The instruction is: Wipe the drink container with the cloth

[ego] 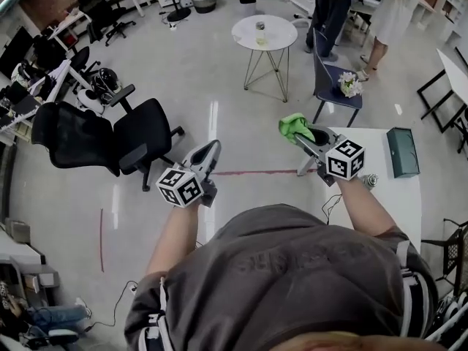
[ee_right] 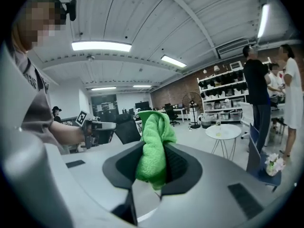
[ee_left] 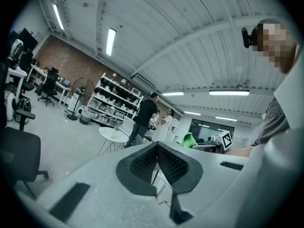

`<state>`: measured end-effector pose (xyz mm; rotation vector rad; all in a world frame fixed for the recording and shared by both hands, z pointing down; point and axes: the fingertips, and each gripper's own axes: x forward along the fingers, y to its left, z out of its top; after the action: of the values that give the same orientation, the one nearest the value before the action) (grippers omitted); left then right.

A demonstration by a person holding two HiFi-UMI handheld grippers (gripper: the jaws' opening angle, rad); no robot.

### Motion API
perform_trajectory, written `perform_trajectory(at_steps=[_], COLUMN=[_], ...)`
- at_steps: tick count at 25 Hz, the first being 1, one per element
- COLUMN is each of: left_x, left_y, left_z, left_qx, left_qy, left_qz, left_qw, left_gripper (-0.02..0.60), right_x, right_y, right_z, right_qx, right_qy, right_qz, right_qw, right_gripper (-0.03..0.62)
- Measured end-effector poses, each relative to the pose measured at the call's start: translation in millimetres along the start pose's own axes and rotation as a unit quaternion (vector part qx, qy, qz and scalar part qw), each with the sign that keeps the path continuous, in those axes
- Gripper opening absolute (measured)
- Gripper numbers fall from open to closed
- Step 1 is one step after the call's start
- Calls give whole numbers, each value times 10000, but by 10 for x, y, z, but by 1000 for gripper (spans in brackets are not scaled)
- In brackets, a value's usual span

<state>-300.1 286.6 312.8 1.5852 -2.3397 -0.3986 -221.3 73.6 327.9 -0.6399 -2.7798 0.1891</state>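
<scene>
My right gripper is shut on a bright green cloth, held out in front of me above the near corner of a white table. In the right gripper view the cloth hangs bunched between the pads and sticks up past them. My left gripper is shut with nothing in it and hovers over the floor; its pads meet. A small silvery object stands on the white table by my right wrist; I cannot tell what it is. A glass container stands on a round table far ahead.
Two black office chairs stand to the left. The round white table is ahead, with a blue chair holding flowers beside it. A teal box lies on the white table. Two people stand at the back.
</scene>
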Motion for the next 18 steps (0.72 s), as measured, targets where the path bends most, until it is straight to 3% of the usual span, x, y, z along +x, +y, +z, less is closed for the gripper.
perform_trajectory(at_steps=[5, 14, 18], left_x=[283, 327, 405], left_y=[216, 617, 596], left_z=[158, 320, 351], left_qx=[27, 194, 218], left_qy=[-155, -15, 26], left_qz=[214, -59, -201], left_qw=[9996, 9998, 9996], left_gripper=[5, 5, 5], right_x=[245, 550, 476], right_y=[-398, -438, -463], right_z=[126, 162, 190], right_qx=[2, 34, 94], right_qy=[-11, -96, -149], right_qz=[105, -293, -437], right_qw=[9999, 9995, 9989], right_gripper=[89, 88, 87])
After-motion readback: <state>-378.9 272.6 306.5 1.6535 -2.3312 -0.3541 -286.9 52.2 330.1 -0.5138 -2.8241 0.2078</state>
